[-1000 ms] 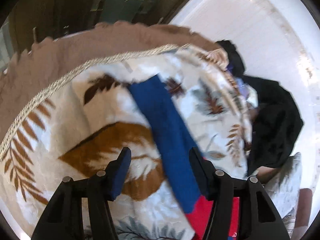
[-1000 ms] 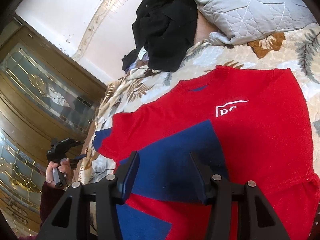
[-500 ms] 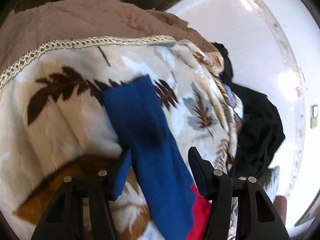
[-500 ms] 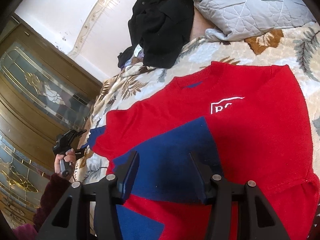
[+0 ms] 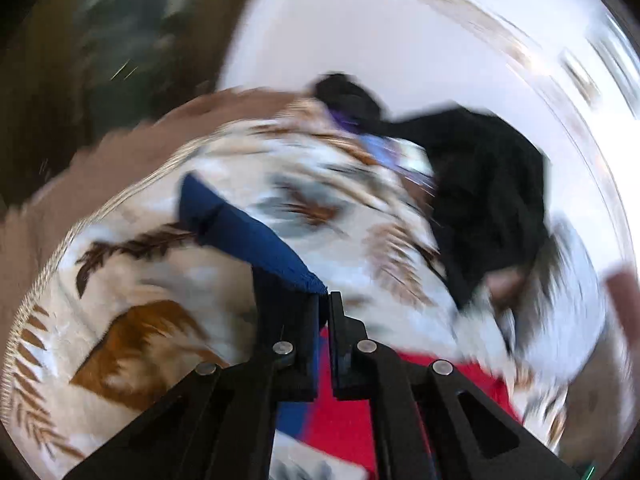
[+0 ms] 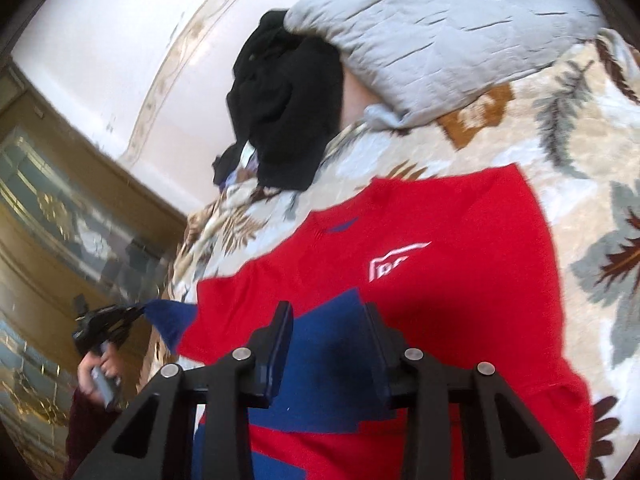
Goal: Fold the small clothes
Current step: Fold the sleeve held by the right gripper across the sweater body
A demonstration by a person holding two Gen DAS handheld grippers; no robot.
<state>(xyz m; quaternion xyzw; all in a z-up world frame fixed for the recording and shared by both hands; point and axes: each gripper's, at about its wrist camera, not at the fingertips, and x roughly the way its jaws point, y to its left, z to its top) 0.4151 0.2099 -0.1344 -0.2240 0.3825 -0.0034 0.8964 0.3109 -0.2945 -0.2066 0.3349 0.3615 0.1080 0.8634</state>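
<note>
Red sweater [image 6: 420, 280], chest: 1 white emblem [image 6: 394, 260], an angular outline frame enclosing white letters. The letters are cut short by a fold; they look like "RC" but cannot be read with certainty. No other text legible.

A: Where's the sweater [image 6: 440, 280]?
B: Flat on the blanket [image 6: 580, 184]. Pillow [image 6: 440, 32] lies behind it; clothes pile [image 6: 284, 112] left of the pillow.
A: Its left sleeve [image 5: 240, 236]?
B: Out over the blanket's edge.
</note>
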